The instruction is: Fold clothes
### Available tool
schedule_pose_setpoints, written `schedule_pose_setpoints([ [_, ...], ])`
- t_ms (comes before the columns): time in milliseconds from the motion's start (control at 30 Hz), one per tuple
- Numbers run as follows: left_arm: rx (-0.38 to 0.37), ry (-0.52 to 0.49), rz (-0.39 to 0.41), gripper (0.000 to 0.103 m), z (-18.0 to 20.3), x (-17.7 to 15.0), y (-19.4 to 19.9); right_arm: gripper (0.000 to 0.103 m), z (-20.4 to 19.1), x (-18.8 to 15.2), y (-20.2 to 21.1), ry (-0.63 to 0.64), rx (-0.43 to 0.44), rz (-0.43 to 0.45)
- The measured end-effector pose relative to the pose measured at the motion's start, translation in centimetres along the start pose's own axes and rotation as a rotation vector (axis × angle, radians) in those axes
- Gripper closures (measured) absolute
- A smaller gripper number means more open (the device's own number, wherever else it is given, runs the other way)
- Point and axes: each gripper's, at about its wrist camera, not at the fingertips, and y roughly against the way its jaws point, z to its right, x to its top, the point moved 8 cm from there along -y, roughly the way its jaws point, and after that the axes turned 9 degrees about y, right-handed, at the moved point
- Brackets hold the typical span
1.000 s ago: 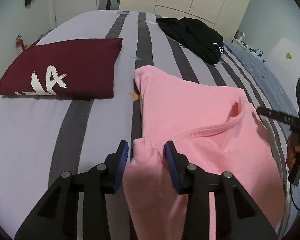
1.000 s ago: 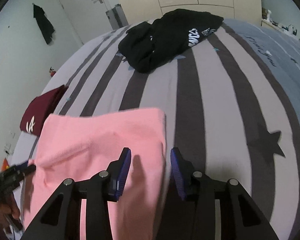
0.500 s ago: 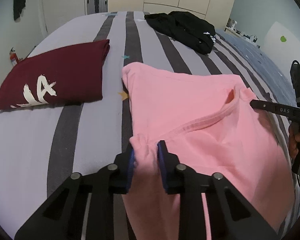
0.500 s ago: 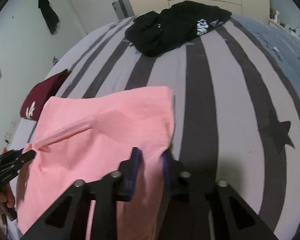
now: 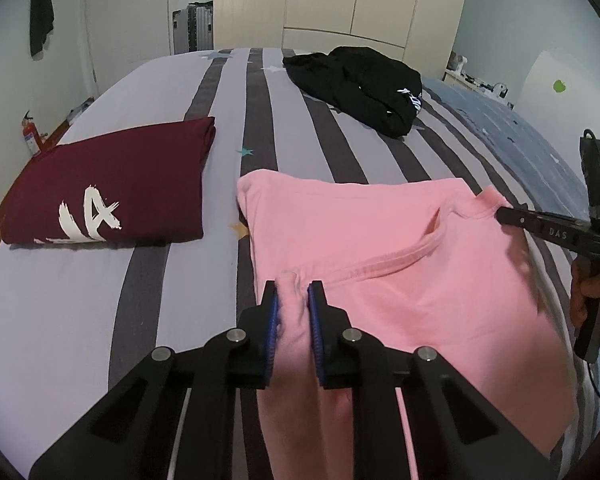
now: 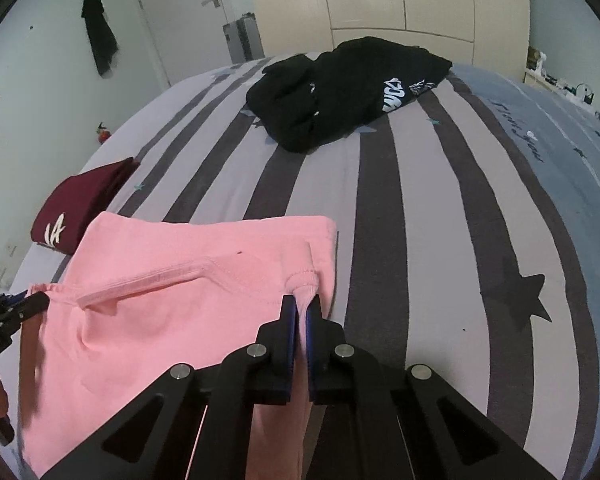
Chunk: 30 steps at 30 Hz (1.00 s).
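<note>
Two grippers now pinch the near edge of the pink shirt (image 5: pixel 380 248): the left gripper (image 5: pixel 293 304) has narrowed from wide open onto a bunched corner, and the right gripper (image 6: pixel 301 322) likewise onto the opposite corner by the neckband. Both corners are thus secured, which suggests a lift or fold-over of the near half is in hand. Beyond, the shirt's far edge lies flat on the striped bed (image 6: pixel 420 220). Bare bedding lies to its right; a folded maroon shirt (image 5: pixel 112 184) sits just left. Farthest, a crumpled black garment (image 6: pixel 340 92) lies well apart.
</note>
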Motion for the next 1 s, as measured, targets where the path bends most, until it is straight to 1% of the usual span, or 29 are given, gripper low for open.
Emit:
schedule_pose_setpoints([
  [267, 0.026, 0.005, -0.016, 0.091, 0.0, -0.4, -1.0, 0.099, 0.3, -0.3, -1.1, 0.016, -0.035, -0.014],
  [367, 0.029, 0.005, -0.007, 0.091, 0.0, -0.3, -0.9, 0.099, 0.3, -0.5, -1.4, 0.017, -0.040, -0.012],
  [567, 0.011, 0.009, 0.053, 0.092, 0.7, 1.2, 0.8, 0.099, -0.5, 1.4, 0.9, 0.039, -0.054, 0.080],
  [633, 0.012, 0.028, 0.061, 0.092, 0.3, 1.9, 0.8, 0.099, -0.2, 2.0, 1.0, 0.020, -0.046, 0.092],
  [700, 0.015, 0.050, 0.049, 0.092, -0.4, 2.4, 0.0, 0.099, 0.2, 2.6, 0.7, 0.005, -0.044, 0.094],
  [733, 0.022, 0.060, 0.032, 0.092, -0.8, 2.4, -0.7, 0.099, 0.5, 2.9, 0.4, 0.001, -0.042, 0.091],
  [833, 0.072, 0.083, -0.074, 0.088, -2.1, 1.2, -4.0, 0.099, 0.8, 2.8, -2.3, 0.004, -0.028, 0.022],
  [867, 0.073, 0.098, -0.079, 0.082, -2.3, 1.3, -4.2, 0.099, 0.8, 2.6, -3.3, 0.011, -0.027, -0.003],
  [933, 0.073, 0.128, -0.087, 0.081, -2.7, 1.4, -4.5, 0.097, 1.0, 1.8, -4.7, 0.016, -0.031, -0.053],
  [967, 0.069, 0.144, -0.084, 0.080, -2.8, 1.5, -4.2, 0.097, 1.4, 1.7, -4.5, -0.007, -0.018, -0.050],
  [1000, 0.066, 0.160, -0.077, 0.079, -2.9, 1.7, -3.8, 0.091, 1.8, 1.7, -4.3, -0.032, -0.004, -0.044],
])
